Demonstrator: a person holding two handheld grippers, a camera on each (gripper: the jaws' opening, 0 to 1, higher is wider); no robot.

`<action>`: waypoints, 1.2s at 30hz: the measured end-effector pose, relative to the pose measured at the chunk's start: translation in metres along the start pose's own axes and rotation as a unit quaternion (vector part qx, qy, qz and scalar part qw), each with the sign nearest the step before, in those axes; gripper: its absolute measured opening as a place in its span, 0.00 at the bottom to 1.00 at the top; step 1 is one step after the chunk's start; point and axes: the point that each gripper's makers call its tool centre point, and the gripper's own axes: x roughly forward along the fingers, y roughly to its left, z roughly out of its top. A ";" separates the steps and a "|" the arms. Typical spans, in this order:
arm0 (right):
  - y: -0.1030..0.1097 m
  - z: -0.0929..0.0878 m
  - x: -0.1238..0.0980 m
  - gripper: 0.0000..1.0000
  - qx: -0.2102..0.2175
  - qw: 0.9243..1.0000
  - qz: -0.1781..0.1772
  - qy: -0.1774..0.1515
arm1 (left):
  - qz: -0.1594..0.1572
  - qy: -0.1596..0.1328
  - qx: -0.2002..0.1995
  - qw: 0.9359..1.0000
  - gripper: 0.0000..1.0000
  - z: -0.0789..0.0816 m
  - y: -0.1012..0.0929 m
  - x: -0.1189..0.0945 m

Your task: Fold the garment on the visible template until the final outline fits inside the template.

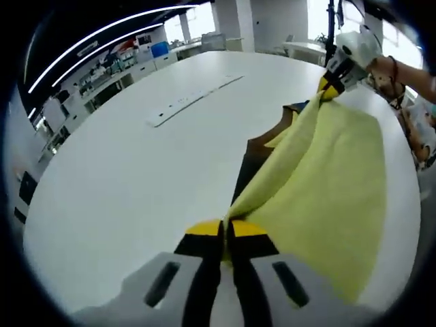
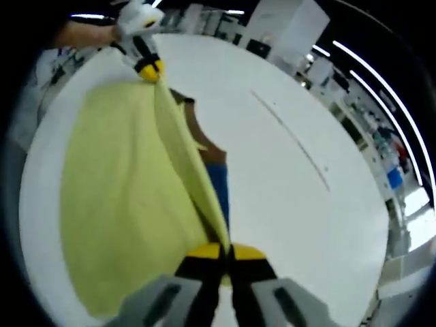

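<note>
The yellow garment (image 1: 327, 170) hangs taut between the two grippers, lifted by one edge off the white table (image 1: 136, 177); the rest of it drapes down toward the person's side of the table. Under the lifted edge a brown and blue sheet (image 2: 216, 167) lies flat on the table, probably the template, though only a strip of it shows.

The left gripper (image 1: 224, 228) is clamped on one corner of the garment, jaws pressed together with cloth between them. The right gripper (image 2: 225, 253) is likewise clenched on the opposite corner. In each view the other gripper shows at the far end of the held edge: right gripper (image 1: 332, 85), left gripper (image 2: 148, 68).

The held edge is the long axis and runs straight from tong to tong, roughly parallel to the template strip, which sits just past the edge on the far side from the person. Judgement: the next move carries this edge over along that axis, and both grippers are equally engaged, neither nearer.

A long white strip (image 1: 194, 99) lies on the table well beyond the template.
</note>
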 end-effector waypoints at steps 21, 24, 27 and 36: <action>-0.013 0.002 -0.032 0.22 0.070 0.996 -0.028 -0.048 | 0.025 -0.042 0.060 0.997 0.05 0.014 0.004 -0.036; -0.014 0.003 -0.030 0.22 0.081 0.995 -0.023 -0.057 | 0.014 -0.042 0.061 0.997 0.05 0.014 -0.001 -0.034; -0.009 0.006 -0.023 0.21 0.090 0.994 -0.014 -0.068 | 0.007 -0.018 0.080 0.997 0.05 0.003 -0.006 -0.026; -0.009 0.002 -0.005 0.17 0.103 0.992 -0.002 -0.071 | 0.012 0.001 0.103 0.995 0.04 -0.008 0.002 -0.012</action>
